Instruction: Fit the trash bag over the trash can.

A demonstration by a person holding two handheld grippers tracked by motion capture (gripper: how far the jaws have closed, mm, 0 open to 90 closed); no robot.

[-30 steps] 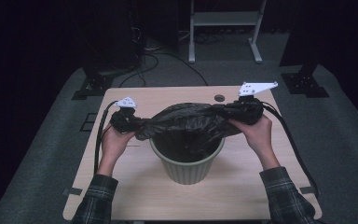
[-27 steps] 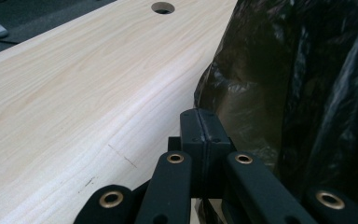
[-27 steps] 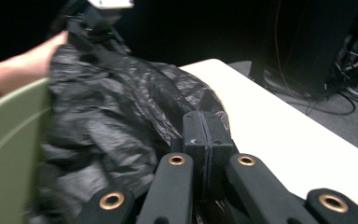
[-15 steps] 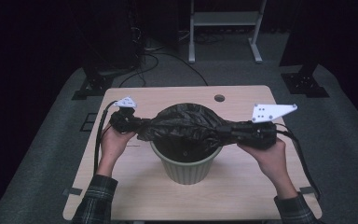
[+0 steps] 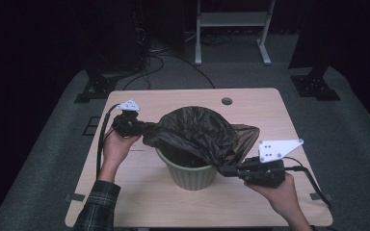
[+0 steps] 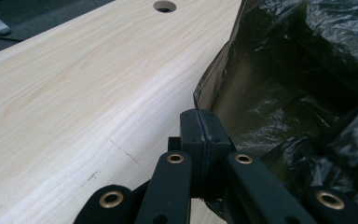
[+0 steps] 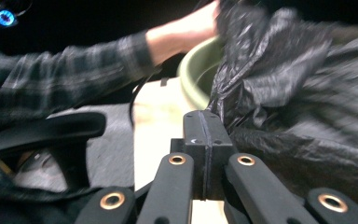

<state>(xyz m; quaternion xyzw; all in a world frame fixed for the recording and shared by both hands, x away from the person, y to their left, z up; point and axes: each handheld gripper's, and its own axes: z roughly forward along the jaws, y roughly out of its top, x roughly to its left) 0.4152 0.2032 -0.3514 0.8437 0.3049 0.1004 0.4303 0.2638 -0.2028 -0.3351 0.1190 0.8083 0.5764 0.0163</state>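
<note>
You're mid-step on lining the bin (image 5: 191,168): the bag (image 5: 197,132) is stretched between both grippers and draped over the bin's mouth, not yet seated around the rim. Left gripper (image 5: 142,128) sits near the bench's (image 5: 270,115) left edge, fingers pinched tight on the bag's edge; in the left gripper view the film comes straight out of the closed fingers (image 6: 200,128). Right gripper (image 5: 229,171) is low at the bin's right side, toward the near right corner of the bench, fingers clamped on the opposite edge of the bag; the right gripper view is blurred but shows the pads (image 7: 204,133) together with film at them. The bin stands upright about mid-bench, a bit toward the near edge. Its far rim is covered by the bag, and its near rim is bare. Inside looks dark; I can't tell whether the bag reaches the bottom or if anything else is in there. Judged next move: keep both grips, spread the opening wider than the rim, then pull it down over the near rim without tipping the bin. Thin film, so it may tear or slip if yanked.
</note>
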